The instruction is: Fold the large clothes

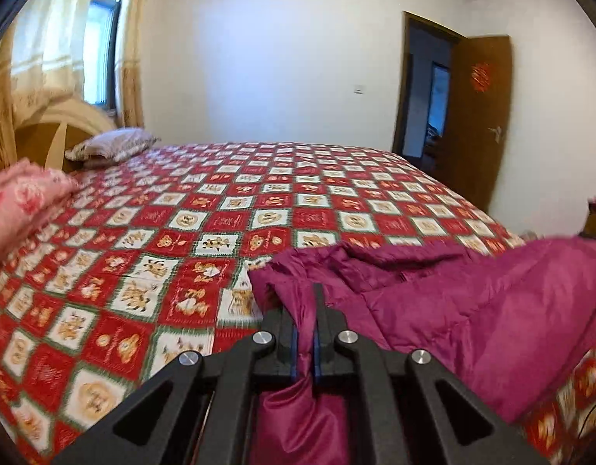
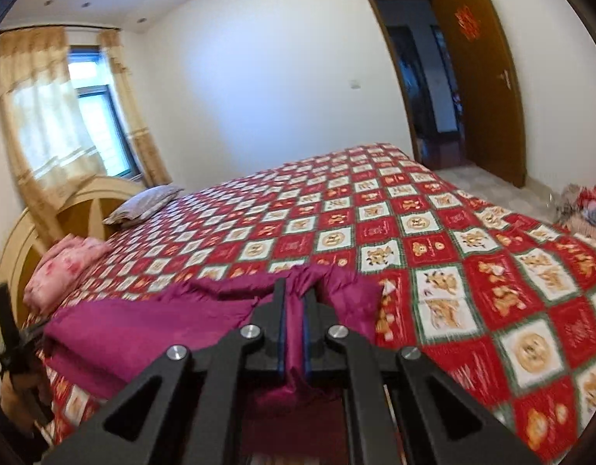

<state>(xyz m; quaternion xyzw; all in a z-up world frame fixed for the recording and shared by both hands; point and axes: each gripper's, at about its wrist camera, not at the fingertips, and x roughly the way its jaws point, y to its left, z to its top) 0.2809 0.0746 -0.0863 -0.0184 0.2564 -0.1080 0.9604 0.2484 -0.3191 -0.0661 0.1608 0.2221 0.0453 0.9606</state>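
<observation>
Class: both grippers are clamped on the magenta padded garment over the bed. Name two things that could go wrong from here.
1. The slick fabric of the magenta garment might slide from the left gripper or right gripper, which pinch only thin bunches.
2. Its loose bulk drapes over the bed's near edge and could drag unevenly, spoiling the fold.

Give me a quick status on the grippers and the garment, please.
Left gripper shut on magenta jacket. Right gripper shut on it too. Jacket partly on bedspread. Nothing in the way.
</observation>
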